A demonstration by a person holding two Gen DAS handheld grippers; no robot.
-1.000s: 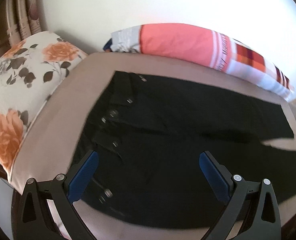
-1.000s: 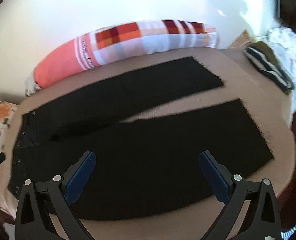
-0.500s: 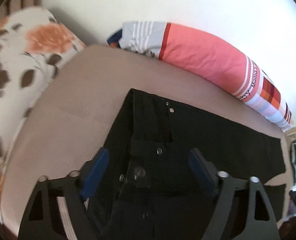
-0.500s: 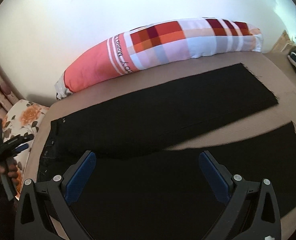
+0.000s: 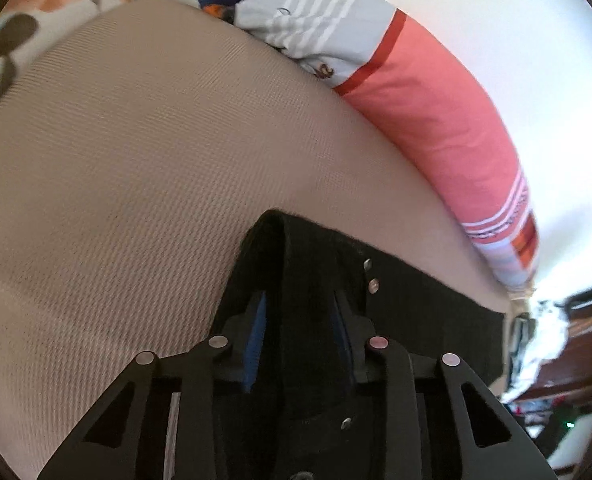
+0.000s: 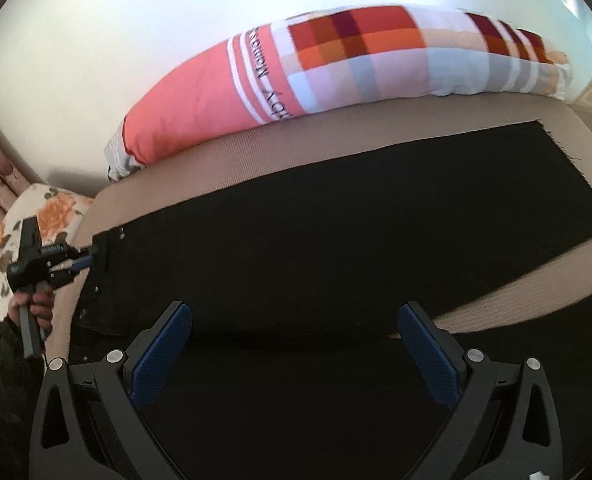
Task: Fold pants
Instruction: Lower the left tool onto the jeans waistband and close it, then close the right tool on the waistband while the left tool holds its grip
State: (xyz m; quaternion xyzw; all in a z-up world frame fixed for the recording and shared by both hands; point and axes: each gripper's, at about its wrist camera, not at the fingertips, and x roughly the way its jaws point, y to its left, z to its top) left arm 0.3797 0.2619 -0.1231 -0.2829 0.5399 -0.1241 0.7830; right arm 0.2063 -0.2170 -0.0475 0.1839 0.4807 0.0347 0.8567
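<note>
- Now left tongs [image 5: 299,334] sit at the waistband corner of the black pants [image 6: 335,240], narrowed onto the cloth; a second ago they hovered wide above it.
- Right tongs [image 6: 296,360] remain wide, holding nothing, over the near leg.
- Pants lie flat on the bed [image 5: 136,180]; probably first fold starting.
- Bolster pillow [image 6: 335,64] lettering too blurred to read.

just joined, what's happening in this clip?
A person with a handheld gripper in each hand is folding black pants spread flat on a tan bed. The left gripper has its fingers narrowed around the waistband corner near the snaps. The right gripper hovers open over the legs near the crotch, gripping nothing. No fold is made yet. A striped bolster pillow lies along the wall.
</note>
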